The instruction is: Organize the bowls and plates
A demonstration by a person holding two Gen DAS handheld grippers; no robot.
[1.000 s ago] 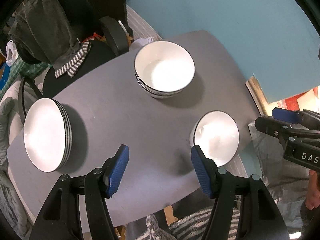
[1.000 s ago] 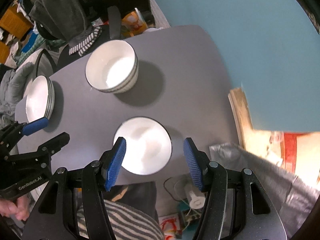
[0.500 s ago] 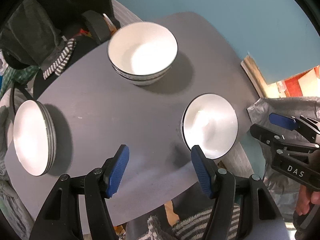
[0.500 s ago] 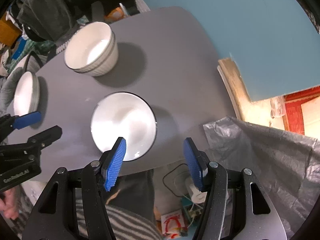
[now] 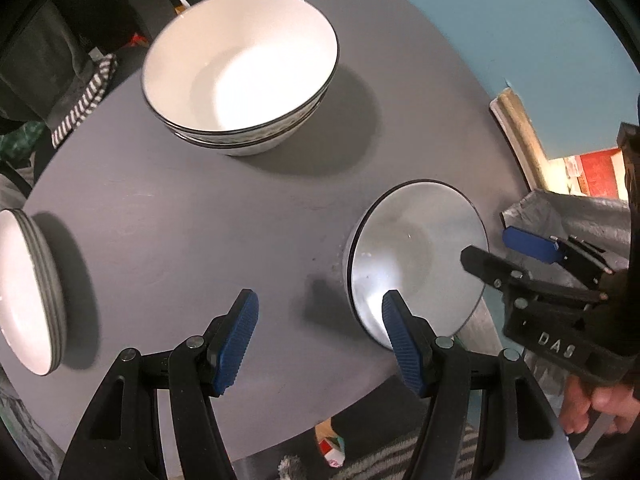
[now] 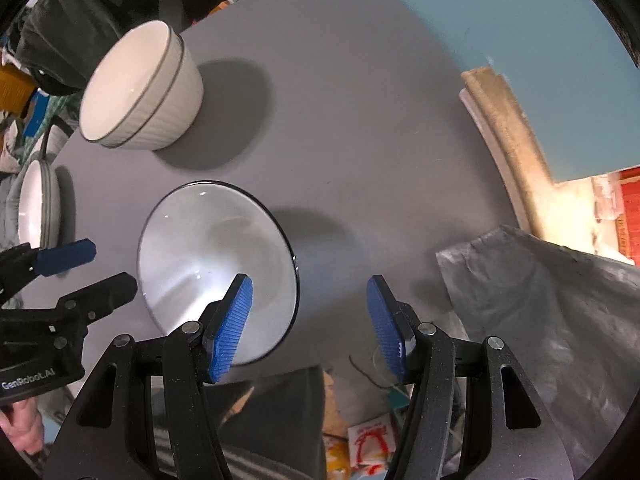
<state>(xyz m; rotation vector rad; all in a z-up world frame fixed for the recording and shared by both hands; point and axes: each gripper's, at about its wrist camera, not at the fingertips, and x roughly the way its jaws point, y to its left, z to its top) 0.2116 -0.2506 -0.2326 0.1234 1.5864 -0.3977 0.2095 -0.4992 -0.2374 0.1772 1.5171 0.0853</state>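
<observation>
White bowls [image 5: 240, 72], blk rims; grey table [image 5: 180, 220]

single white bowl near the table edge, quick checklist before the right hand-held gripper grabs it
1. Right hand-held gripper open, nothing held: ok.
2. One pad inside the single white black-rimmed bowl, one outside, straddling its rim: ok.
3. Pads pressing on the rim: not ok.
4. Left hand-held gripper open, over bare grey table: ok.
5. Stack of white ribbed bowls unobstructed: ok.
6. Bowl fully supported at the edge: cannot tell.
</observation>
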